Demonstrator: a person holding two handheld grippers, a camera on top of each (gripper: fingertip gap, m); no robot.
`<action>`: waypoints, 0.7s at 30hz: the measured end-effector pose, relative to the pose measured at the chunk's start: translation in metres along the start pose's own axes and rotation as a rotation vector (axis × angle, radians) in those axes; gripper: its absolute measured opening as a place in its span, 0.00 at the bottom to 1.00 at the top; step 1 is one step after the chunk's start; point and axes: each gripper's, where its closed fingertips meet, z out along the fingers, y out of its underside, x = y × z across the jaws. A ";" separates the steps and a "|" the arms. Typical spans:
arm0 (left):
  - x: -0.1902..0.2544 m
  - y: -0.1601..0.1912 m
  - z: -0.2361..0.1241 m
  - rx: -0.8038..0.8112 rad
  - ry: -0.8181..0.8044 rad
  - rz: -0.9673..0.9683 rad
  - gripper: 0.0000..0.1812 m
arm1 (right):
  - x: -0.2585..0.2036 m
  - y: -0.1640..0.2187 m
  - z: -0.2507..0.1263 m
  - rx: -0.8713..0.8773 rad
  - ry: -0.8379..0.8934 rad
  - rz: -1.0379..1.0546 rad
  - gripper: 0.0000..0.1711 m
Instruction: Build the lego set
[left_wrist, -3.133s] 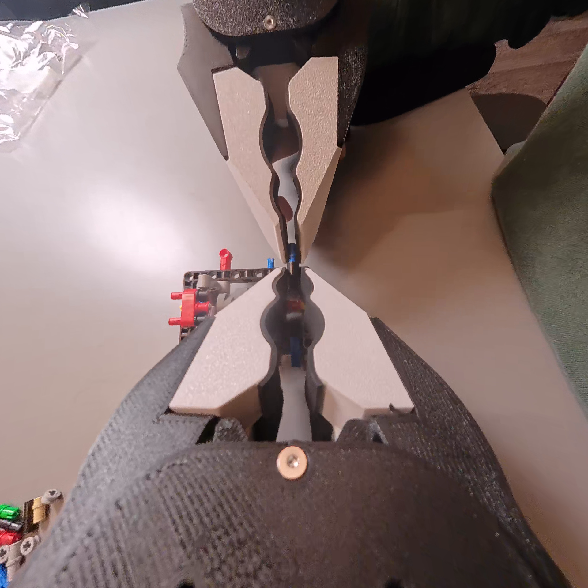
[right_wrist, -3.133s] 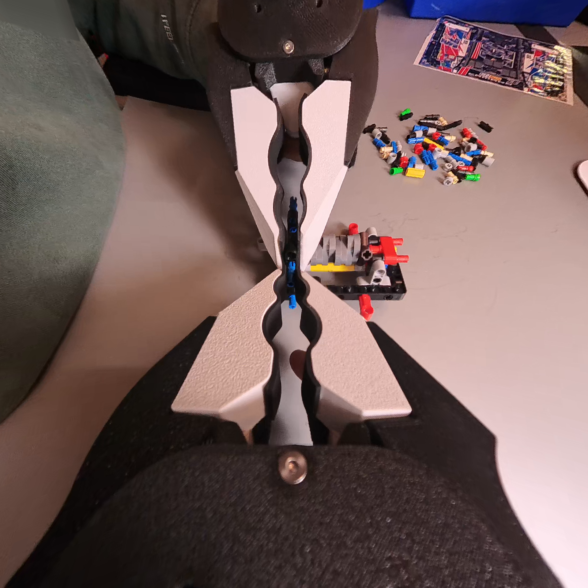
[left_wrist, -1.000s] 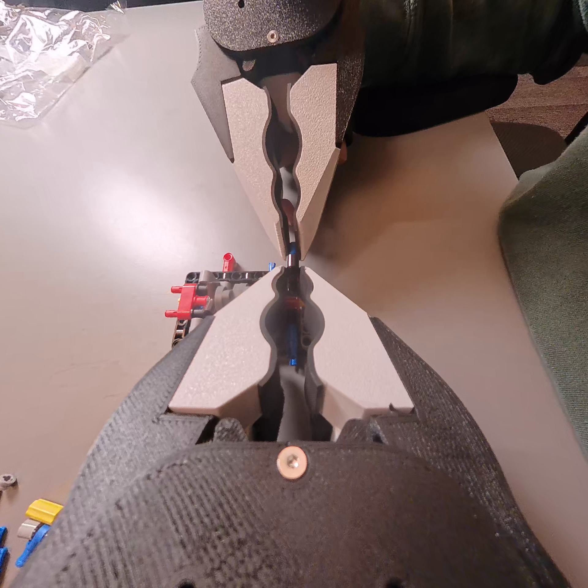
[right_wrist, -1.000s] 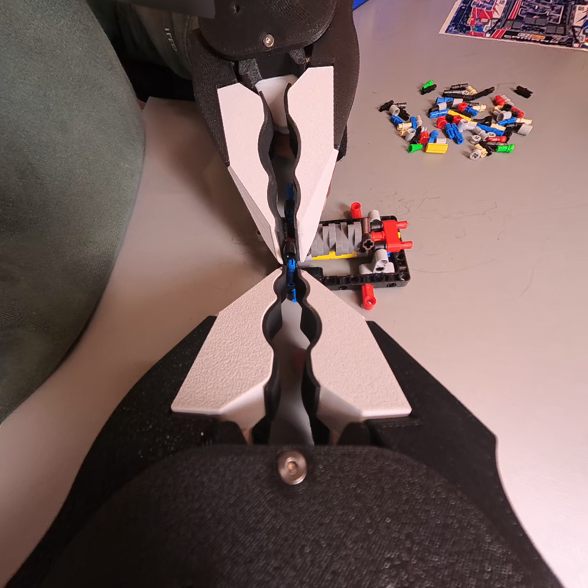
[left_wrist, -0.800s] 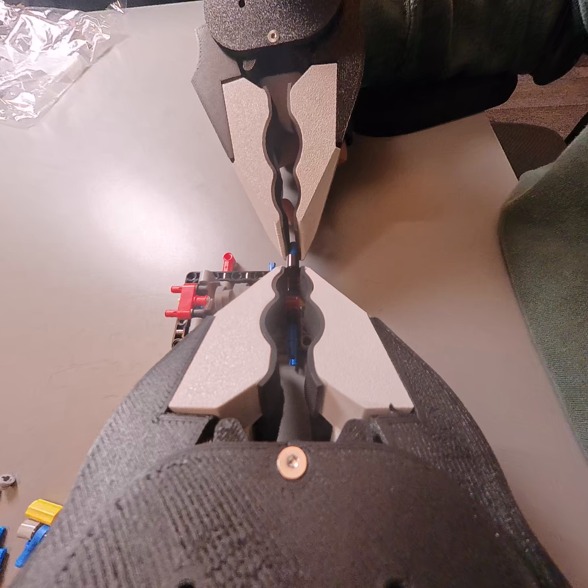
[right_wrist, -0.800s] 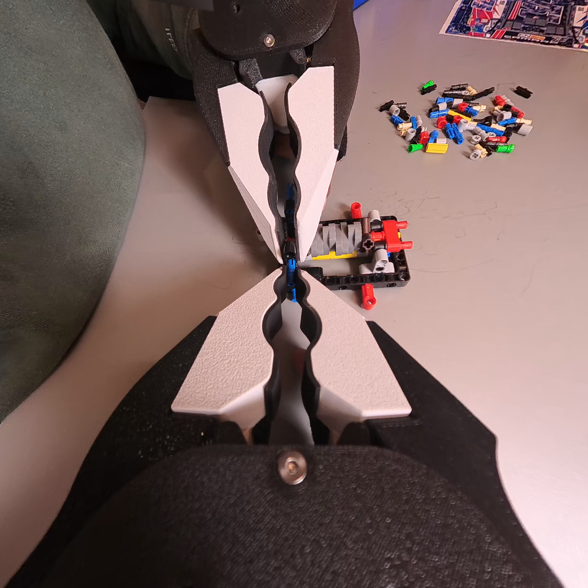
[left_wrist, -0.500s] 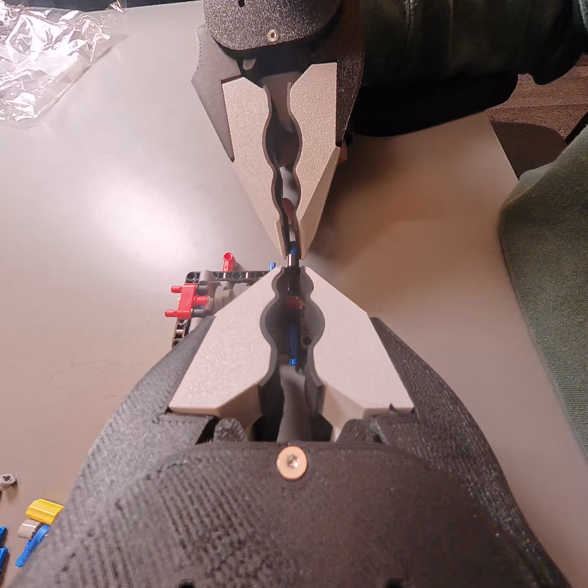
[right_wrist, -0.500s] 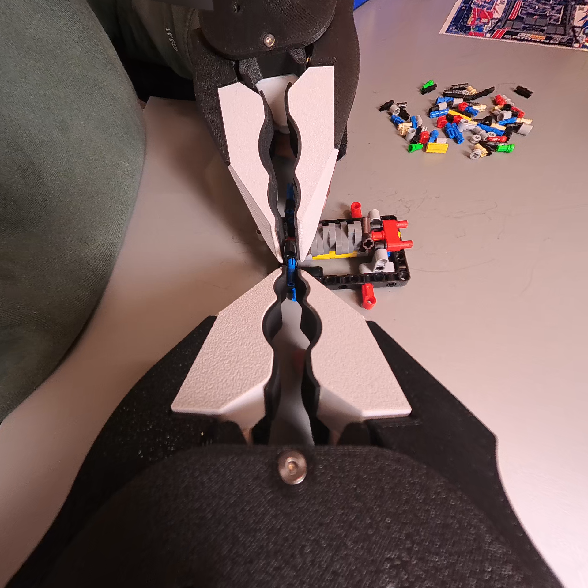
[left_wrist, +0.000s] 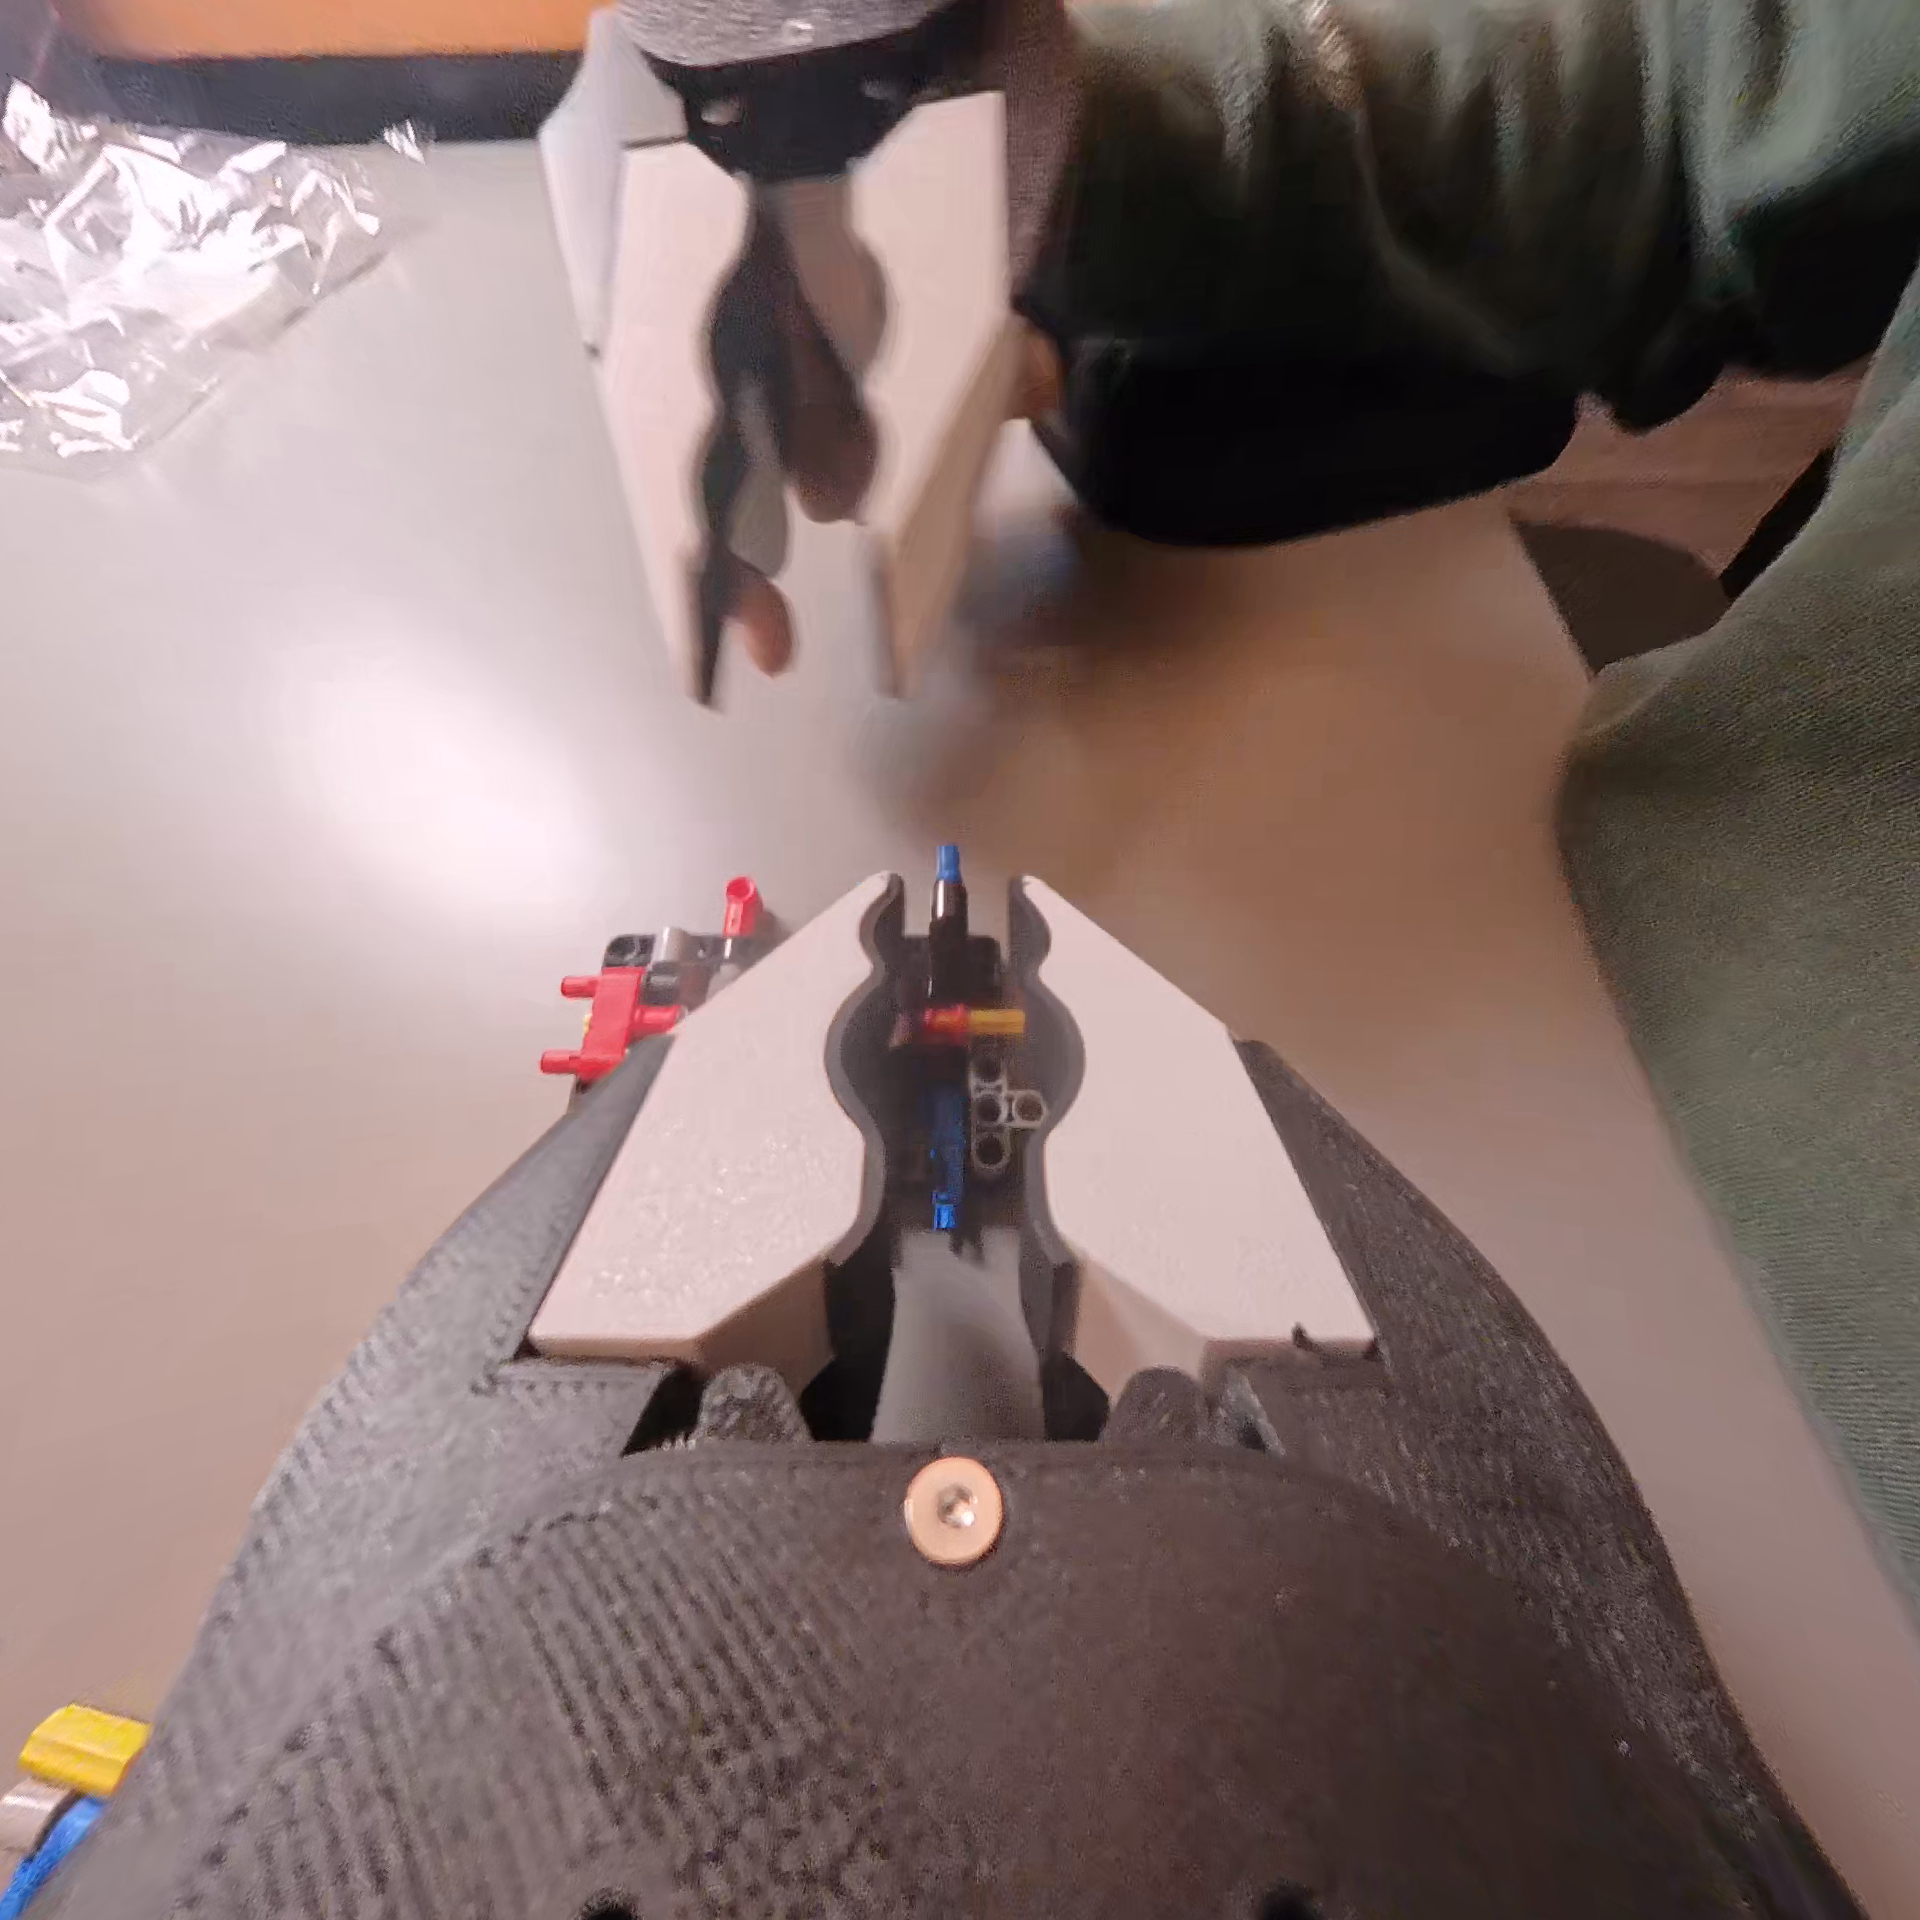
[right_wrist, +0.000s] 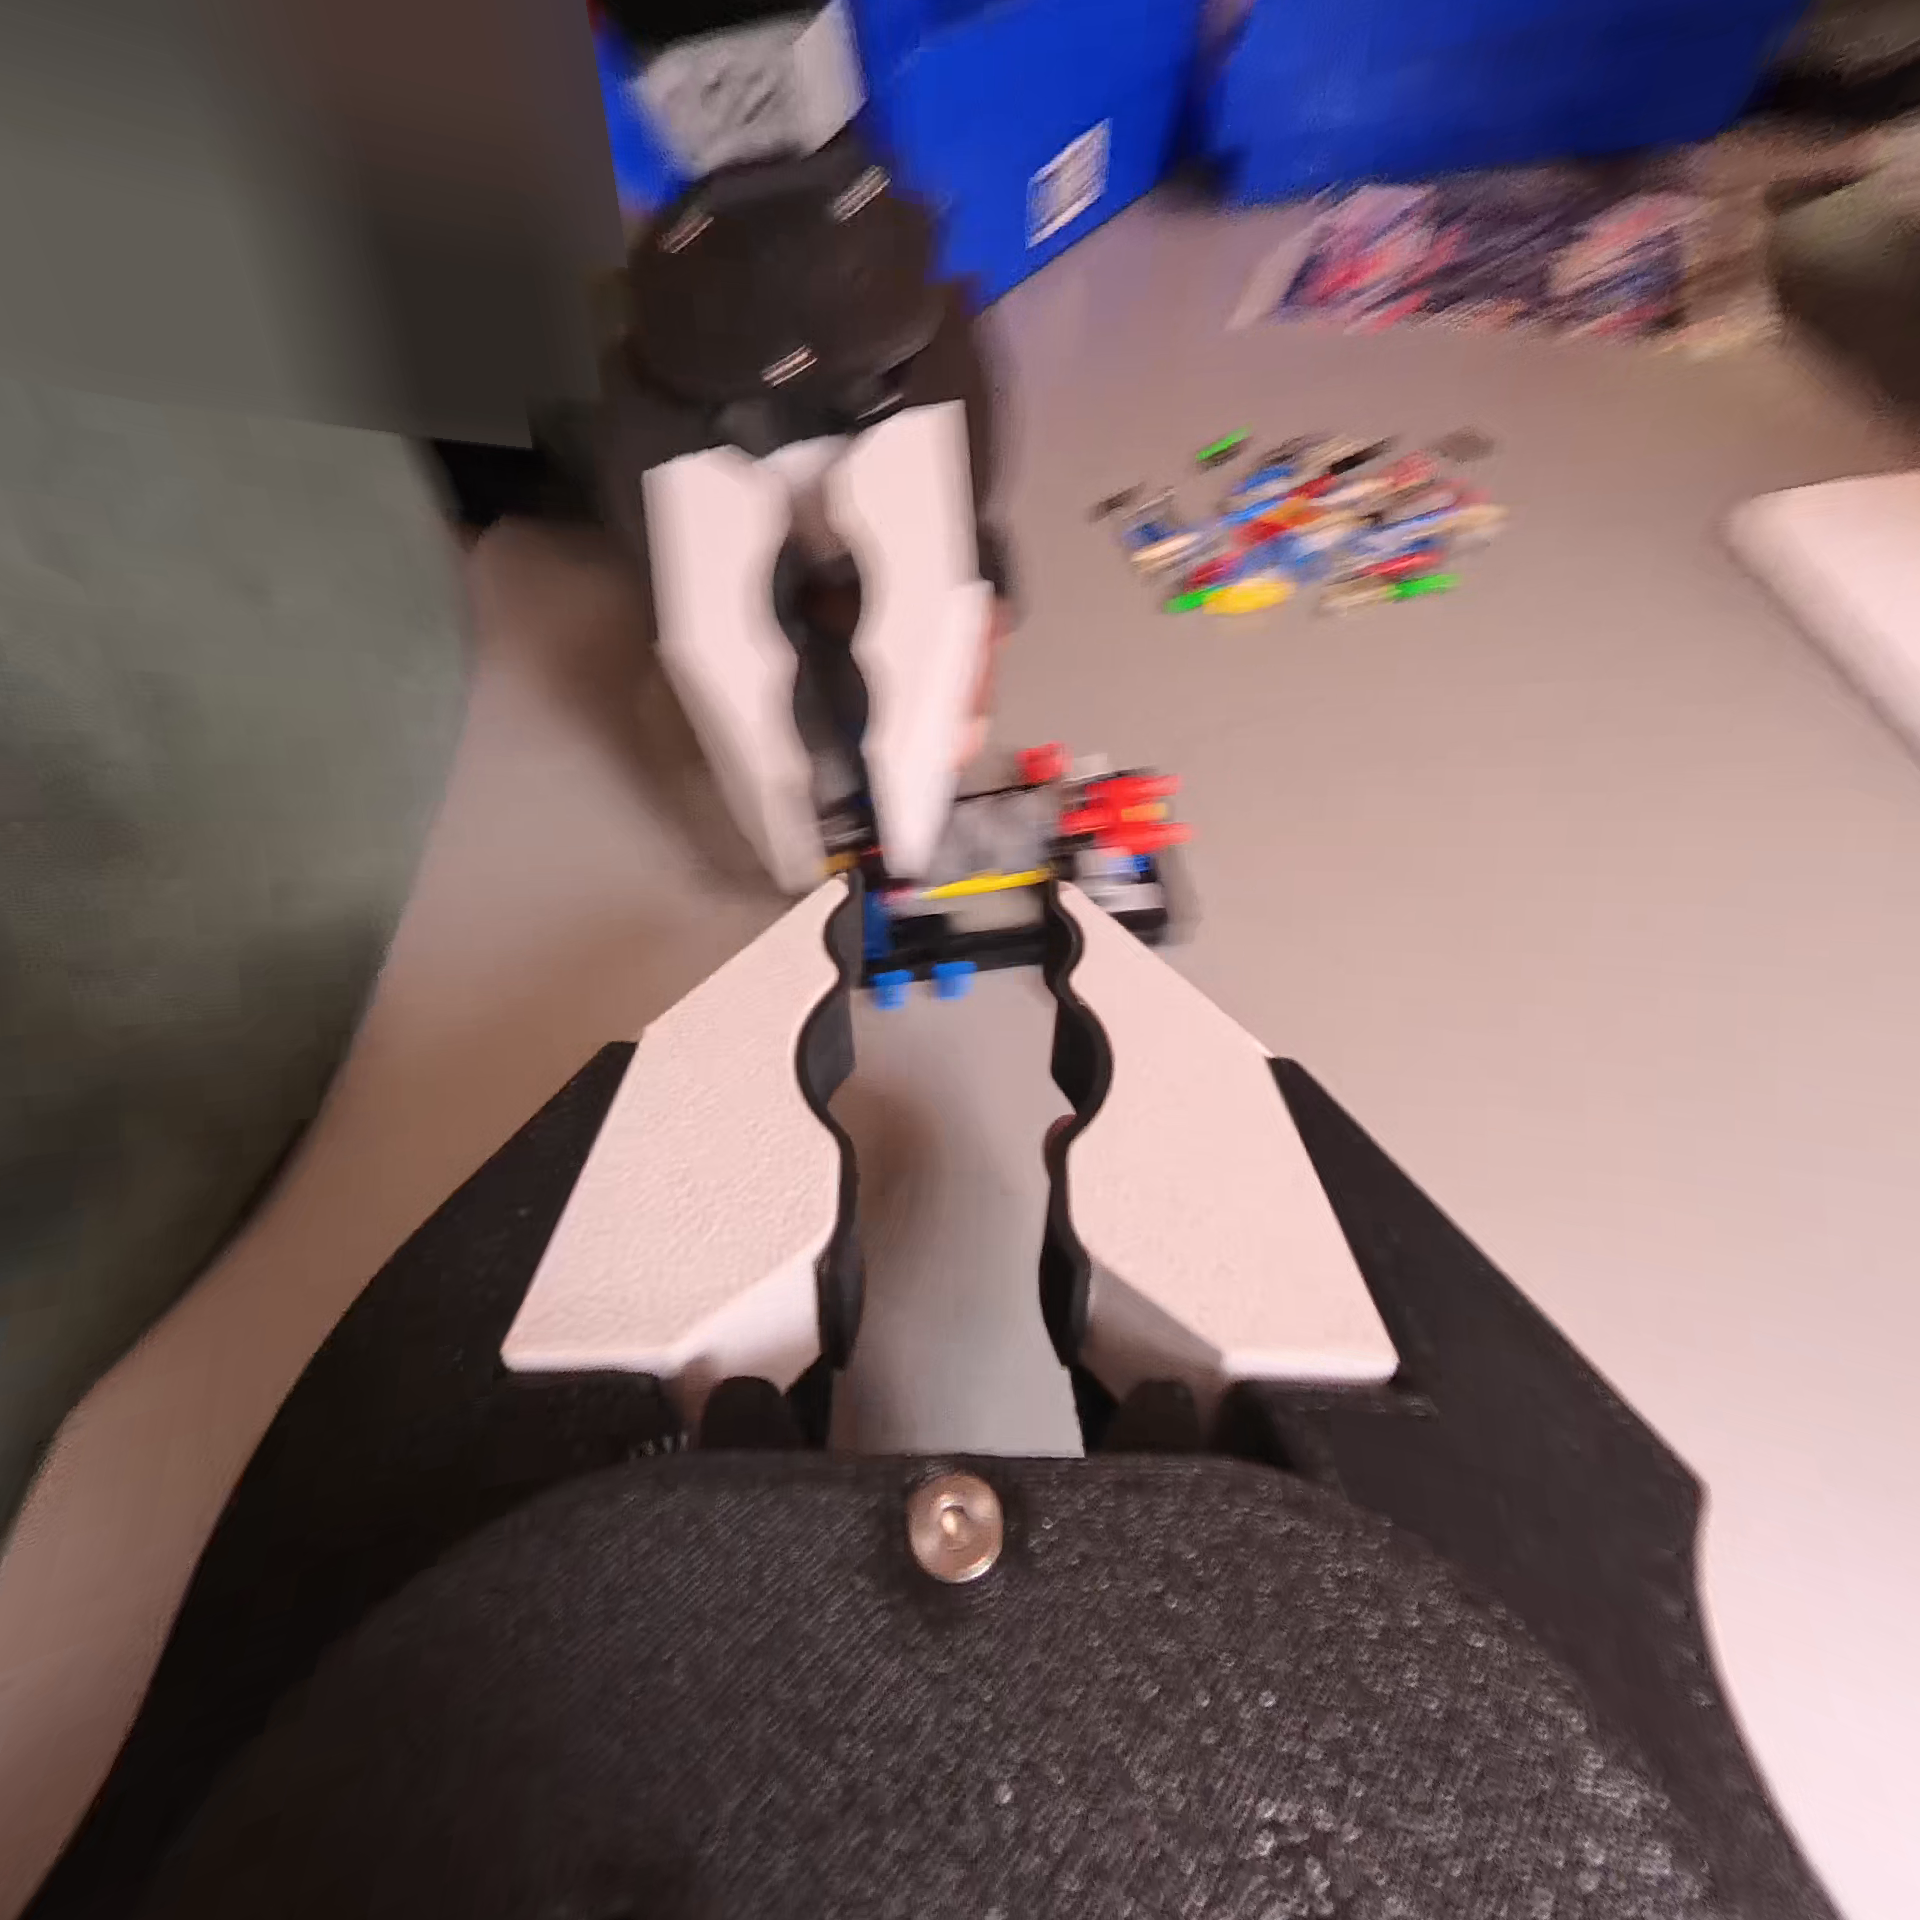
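The Lego assembly (right_wrist: 1117, 831), a black frame with grey gear, yellow and red parts, lies on the table, blurred. Its red connector (left_wrist: 608, 1023) shows left of my left gripper (left_wrist: 951, 883). The left jaws stand a little apart astride the frame's end, where a blue pin (left_wrist: 945, 862) sticks forward from a black piece; there is a gap on both sides. The left gripper also shows in the right wrist view (right_wrist: 847, 857). My right gripper (right_wrist: 951, 904) is open and empty, just short of the frame's near edge with two blue pins (right_wrist: 920, 982). It shows far off in the left wrist view (left_wrist: 800, 675).
A pile of small loose pieces (right_wrist: 1299, 530) lies at the back right, with an instruction booklet (right_wrist: 1507, 260) and blue boxes (right_wrist: 1039, 135) beyond. A clear plastic bag (left_wrist: 135, 270) lies far left. A few loose pieces (left_wrist: 78, 1745) lie near left. A green sleeve (left_wrist: 1351, 260) holds the right gripper.
The right gripper has let go of the blue pin, opened wide and pulled back and up. The left jaws have spread a little. Both views are blurred by motion.
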 end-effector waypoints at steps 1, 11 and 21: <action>0.000 -0.004 -0.002 0.020 0.008 -0.012 0.14 | 0.017 -0.006 -0.010 0.027 0.063 0.014 0.16; -0.067 -0.004 -0.050 0.153 -0.172 -0.218 0.23 | 0.217 0.009 -0.026 -0.324 0.426 -0.022 0.18; -0.087 0.009 -0.064 0.170 -0.226 -0.291 0.20 | 0.281 0.028 0.020 -0.554 0.358 0.110 0.23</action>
